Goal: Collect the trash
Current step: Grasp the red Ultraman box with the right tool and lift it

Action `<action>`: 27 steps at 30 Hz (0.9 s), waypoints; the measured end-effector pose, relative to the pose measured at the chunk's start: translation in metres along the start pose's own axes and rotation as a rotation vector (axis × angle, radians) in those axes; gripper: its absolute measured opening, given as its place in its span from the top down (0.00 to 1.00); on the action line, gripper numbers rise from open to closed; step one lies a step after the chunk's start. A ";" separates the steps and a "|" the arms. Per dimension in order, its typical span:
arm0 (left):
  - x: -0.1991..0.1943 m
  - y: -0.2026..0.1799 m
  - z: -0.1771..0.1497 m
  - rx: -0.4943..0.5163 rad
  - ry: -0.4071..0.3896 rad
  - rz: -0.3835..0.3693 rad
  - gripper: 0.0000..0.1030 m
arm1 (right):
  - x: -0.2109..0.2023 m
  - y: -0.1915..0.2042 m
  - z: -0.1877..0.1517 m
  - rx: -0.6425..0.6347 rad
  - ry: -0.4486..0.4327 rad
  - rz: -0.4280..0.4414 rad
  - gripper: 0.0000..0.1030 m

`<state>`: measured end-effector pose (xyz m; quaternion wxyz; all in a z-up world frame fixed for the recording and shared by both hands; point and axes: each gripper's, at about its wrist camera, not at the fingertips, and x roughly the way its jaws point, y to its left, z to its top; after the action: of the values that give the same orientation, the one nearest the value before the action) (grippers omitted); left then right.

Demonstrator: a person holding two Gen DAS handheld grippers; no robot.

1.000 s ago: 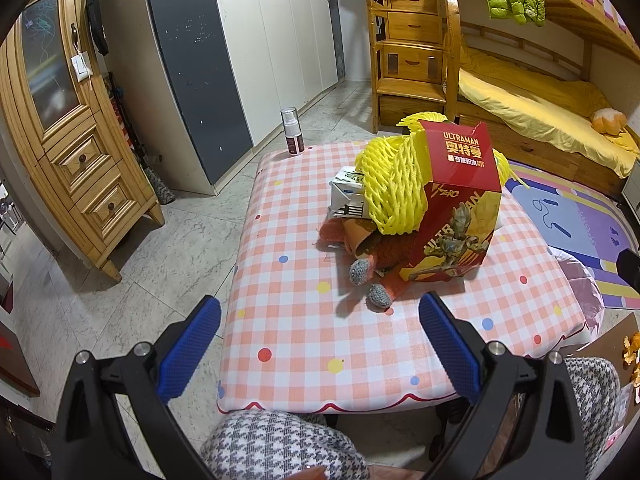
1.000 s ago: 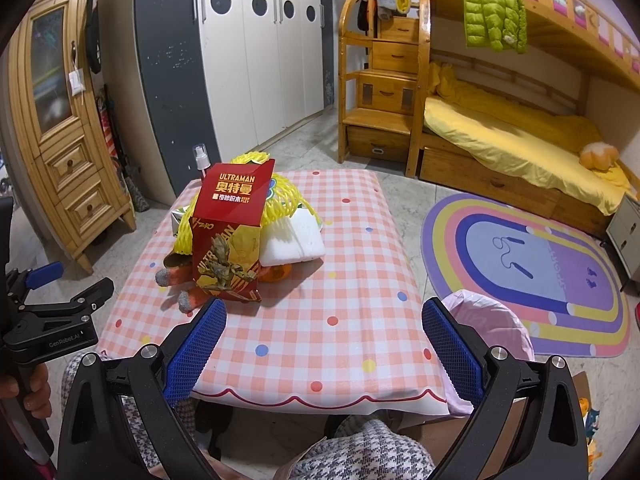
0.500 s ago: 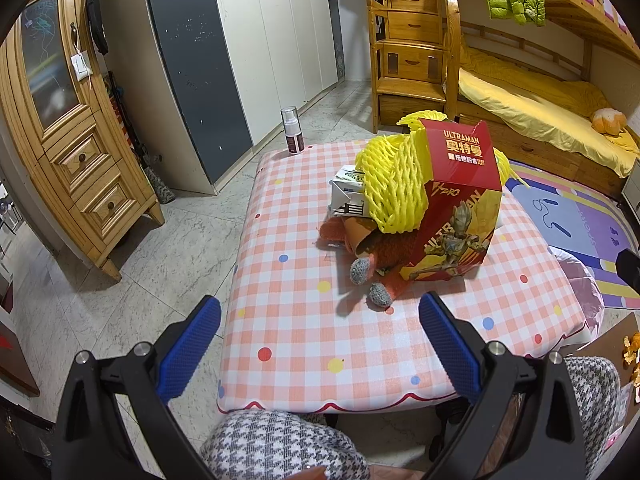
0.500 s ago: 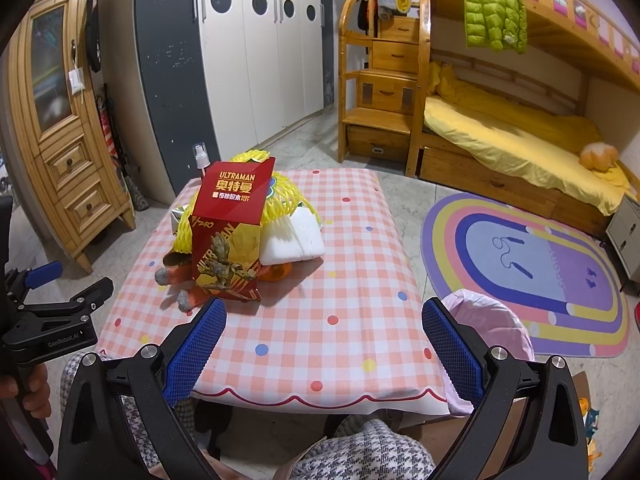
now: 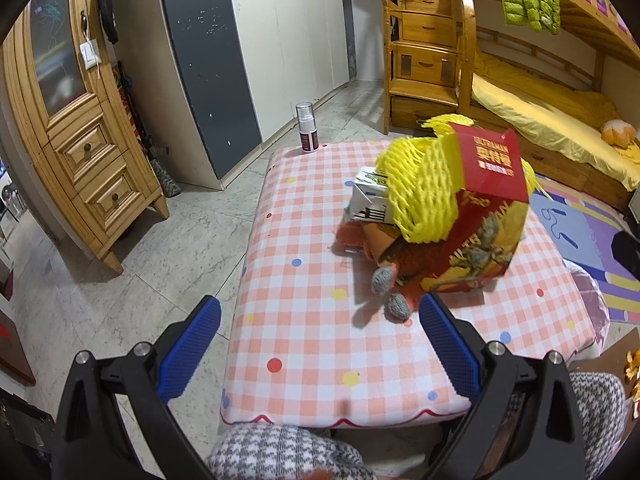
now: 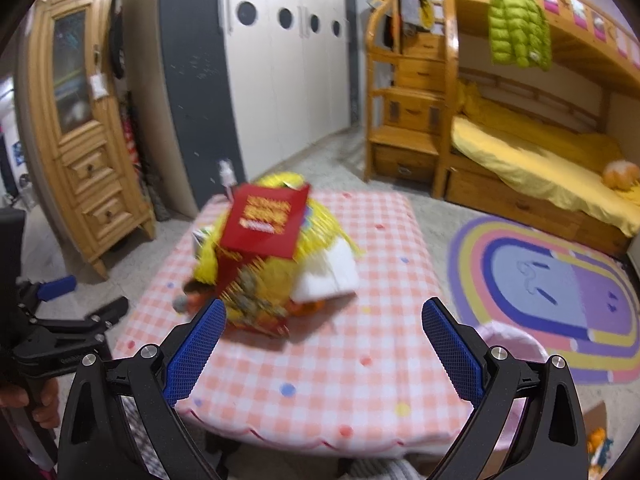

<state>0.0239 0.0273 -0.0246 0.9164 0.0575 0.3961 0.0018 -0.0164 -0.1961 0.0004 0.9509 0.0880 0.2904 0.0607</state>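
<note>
Marble floor tiles surround a low desk (image 5: 304,344) covered in a pink-and-white checked cloth with coloured dots, set in a bedroom with a wooden bunk bed (image 6: 532,168), a white and grey wardrobe (image 5: 256,40) and a wooden cabinet (image 5: 72,120). Near the middle of the desk lies a heap of trash: a red Ultraman box (image 5: 476,216) leaning over yellow foam netting (image 5: 420,192), a small white carton (image 5: 370,196) tucked against the netting on its far-left side, and an orange knitted item with grey tips (image 5: 390,280) poking out at the near edge of the heap. In the right wrist view, which is blurred, a white foam block (image 6: 332,272) shows on the right side of the pile. A small spray bottle (image 5: 307,128) stands alone at the far-left corner of the desk, well apart from the heap. The left hand-held gripper (image 5: 320,348) hovers over the near edge of the desk with its blue-padded fingers spread wide and nothing between them; the heap sits ahead of it and toward its right finger, whose tip appears just beside the grey knitted tips. The right hand-held gripper (image 6: 324,348) is likewise spread wide and empty, above the near part of the desk, with the pile ahead and to its left, close to its left finger. A pink bag (image 6: 516,340) sits by the desk's right side.
</note>
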 end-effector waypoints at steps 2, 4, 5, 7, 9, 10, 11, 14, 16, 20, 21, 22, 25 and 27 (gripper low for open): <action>0.003 0.003 0.003 -0.003 -0.003 0.005 0.06 | 0.004 0.005 0.007 -0.023 -0.019 0.015 0.06; 0.006 0.004 0.005 0.002 -0.003 0.008 0.06 | 0.010 0.010 0.012 -0.038 -0.017 0.017 0.06; 0.007 0.004 0.006 0.004 -0.003 0.012 0.06 | 0.012 0.011 0.013 -0.041 -0.020 0.010 0.06; 0.009 0.003 0.008 0.007 -0.005 0.017 0.06 | 0.017 0.012 0.015 -0.049 -0.015 0.002 0.06; 0.011 0.002 0.010 0.010 -0.005 0.017 0.06 | 0.020 0.012 0.016 -0.050 -0.013 -0.004 0.06; 0.013 0.001 0.011 0.013 -0.004 0.018 0.06 | 0.021 0.012 0.017 -0.051 -0.012 -0.007 0.06; 0.014 0.000 0.011 0.016 -0.003 0.018 0.06 | 0.023 0.011 0.016 -0.052 -0.009 -0.013 0.06; 0.018 -0.001 0.012 0.021 -0.001 0.017 0.06 | 0.026 0.007 0.015 -0.056 -0.002 -0.035 0.06; 0.019 -0.004 0.012 0.025 -0.001 0.016 0.06 | 0.028 0.004 0.014 -0.052 0.007 -0.056 0.06; 0.021 -0.016 0.011 0.046 -0.042 0.029 0.06 | 0.031 -0.007 0.010 -0.021 0.017 -0.081 0.07; 0.022 -0.020 0.010 0.058 -0.049 0.030 0.06 | 0.031 -0.011 0.009 -0.013 0.013 -0.091 0.07; 0.024 -0.026 0.009 0.077 -0.050 0.020 0.06 | 0.030 -0.013 0.007 -0.009 0.010 -0.099 0.08; 0.031 -0.042 0.007 0.119 -0.020 -0.043 0.06 | 0.029 -0.020 0.002 -0.013 0.011 -0.080 0.14; 0.034 -0.048 0.007 0.119 -0.002 -0.078 0.06 | 0.030 -0.019 -0.001 -0.020 0.023 -0.070 0.39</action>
<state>0.0505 -0.0190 -0.0500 0.9111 0.0965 0.3966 -0.0576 0.0089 -0.2101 -0.0201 0.9499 0.0676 0.3036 0.0312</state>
